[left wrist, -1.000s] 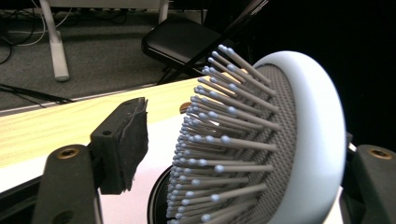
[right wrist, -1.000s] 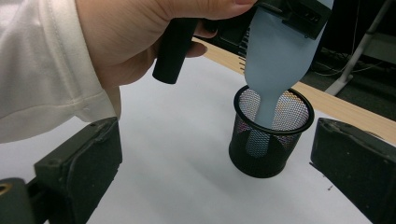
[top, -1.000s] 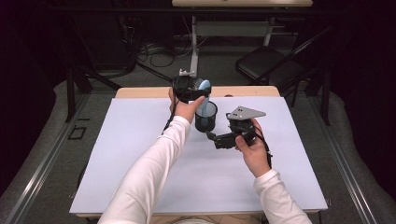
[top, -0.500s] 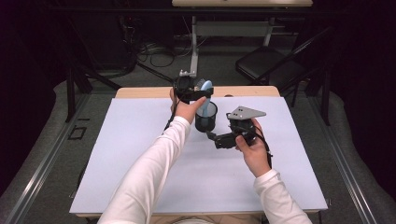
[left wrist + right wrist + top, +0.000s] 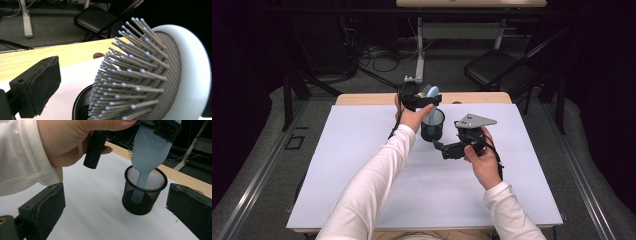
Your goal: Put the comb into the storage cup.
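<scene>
Hairbrush (image 5: pixel 147 157) stands in mesh cup (image 5: pixel 144 195) ahead of right gripper (image 5: pixel 117 220), blocking cup mouth; bare white table (image 5: pixel 362 150) left of cup.

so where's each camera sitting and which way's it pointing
high view: above the person's side, looking forward and down on the table; forearms, both hands show.
left gripper view: on the left gripper, facing the hairbrush bristles; one jaw shows.
right gripper view: on the right gripper, facing the mesh cup; both jaws, left hand show.
shared: hairbrush over the cup.
</scene>
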Demonstrator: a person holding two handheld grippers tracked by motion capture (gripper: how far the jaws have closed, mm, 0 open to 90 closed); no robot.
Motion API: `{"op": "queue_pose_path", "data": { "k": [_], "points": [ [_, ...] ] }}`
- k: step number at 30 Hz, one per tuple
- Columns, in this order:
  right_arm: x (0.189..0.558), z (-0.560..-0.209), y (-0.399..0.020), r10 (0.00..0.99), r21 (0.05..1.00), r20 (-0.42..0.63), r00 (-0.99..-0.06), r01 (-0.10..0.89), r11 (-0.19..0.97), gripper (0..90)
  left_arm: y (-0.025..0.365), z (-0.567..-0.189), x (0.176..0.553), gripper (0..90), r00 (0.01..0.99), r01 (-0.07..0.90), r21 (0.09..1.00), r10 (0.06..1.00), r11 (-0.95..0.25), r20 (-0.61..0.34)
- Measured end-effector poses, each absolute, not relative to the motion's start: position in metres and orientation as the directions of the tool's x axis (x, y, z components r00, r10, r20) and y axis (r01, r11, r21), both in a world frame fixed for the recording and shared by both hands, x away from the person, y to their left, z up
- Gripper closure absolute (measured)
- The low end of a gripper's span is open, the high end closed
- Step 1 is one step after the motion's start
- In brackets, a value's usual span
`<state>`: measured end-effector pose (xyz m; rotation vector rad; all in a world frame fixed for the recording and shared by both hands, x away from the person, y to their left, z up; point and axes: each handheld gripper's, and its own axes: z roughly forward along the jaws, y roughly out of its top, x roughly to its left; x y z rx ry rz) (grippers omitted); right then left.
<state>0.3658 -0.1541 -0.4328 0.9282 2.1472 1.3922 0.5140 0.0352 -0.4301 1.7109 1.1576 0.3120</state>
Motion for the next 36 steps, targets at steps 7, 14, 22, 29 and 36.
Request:
{"op": "queue_pose_path", "data": {
  "k": [7, 14, 22, 29, 36],
  "points": [
    [0.3657, -0.4328, -0.1539, 0.723, 0.911, 0.012, -0.691, 0.306, 0.277, 1.7, 0.0346, -0.4295, 0.5132, 0.6, 0.514, 0.541, 0.840, 0.808, -0.044, -0.289],
    [0.3657, -0.4329, -0.1538, 0.722, 0.911, 0.011, -0.692, 0.305, 0.278, 1.7, 0.0322, -0.4302, 0.5125, 0.6, 0.530, 0.540, 0.840, 0.799, -0.062, -0.282],
    [0.3656, -0.4328, -0.1540, 0.723, 0.911, 0.012, -0.691, 0.305, 0.276, 1.7, 0.0316, -0.4300, 0.5119, 0.6, 0.529, 0.540, 0.839, 0.800, -0.060, -0.284],
    [0.3657, -0.4329, -0.1538, 0.723, 0.911, 0.012, -0.691, 0.306, 0.277, 1.7, 0.0316, -0.4302, 0.5120, 0.6, 0.529, 0.540, 0.839, 0.804, -0.072, -0.272],
    [0.3658, -0.4330, -0.1538, 0.723, 0.911, 0.011, -0.691, 0.305, 0.278, 1.7, 0.0302, -0.4303, 0.5114, 0.6, 0.537, 0.539, 0.839, 0.798, -0.077, -0.272]
  ]
}}
